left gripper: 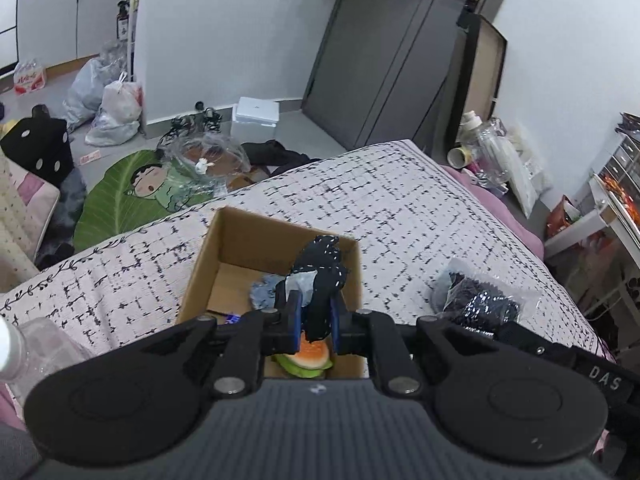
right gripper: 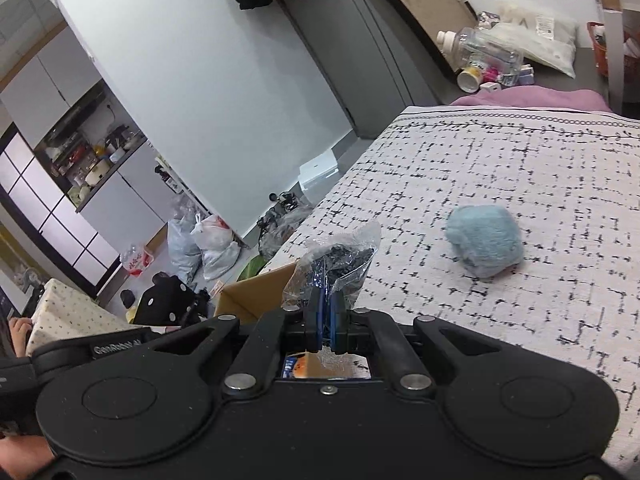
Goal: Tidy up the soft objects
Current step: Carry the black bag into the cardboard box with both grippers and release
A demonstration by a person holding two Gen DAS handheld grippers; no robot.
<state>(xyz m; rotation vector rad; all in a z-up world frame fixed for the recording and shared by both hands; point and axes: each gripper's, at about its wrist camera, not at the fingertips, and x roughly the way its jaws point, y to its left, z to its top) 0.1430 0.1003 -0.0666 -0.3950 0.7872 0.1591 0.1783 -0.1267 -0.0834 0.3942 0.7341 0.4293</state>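
My left gripper [left gripper: 316, 312] is squeezed tight on a black cloth [left gripper: 324, 276] with little white specks. I hold it over the box [left gripper: 224, 248], which sits on the bed [left gripper: 400, 208].

My right gripper [right gripper: 327, 312] is pinched shut on a clear bag [right gripper: 336, 264] full of dark stuff. The bag sticks up past my fingers.

Only my left camera looks down into the box. Inside I see a blue fuzzy thing [left gripper: 264, 292], a small white piece [left gripper: 300, 282] just by the cloth, and a toy burger [left gripper: 308, 356] right under my gripper. It also shows the bag [left gripper: 480, 300] off to the right of the box.

Only my right camera shows a soft blue ball [right gripper: 484, 246] lying on the bed, well apart from the box. From there I see just one corner of the box [right gripper: 256, 292], and I cannot see into it.
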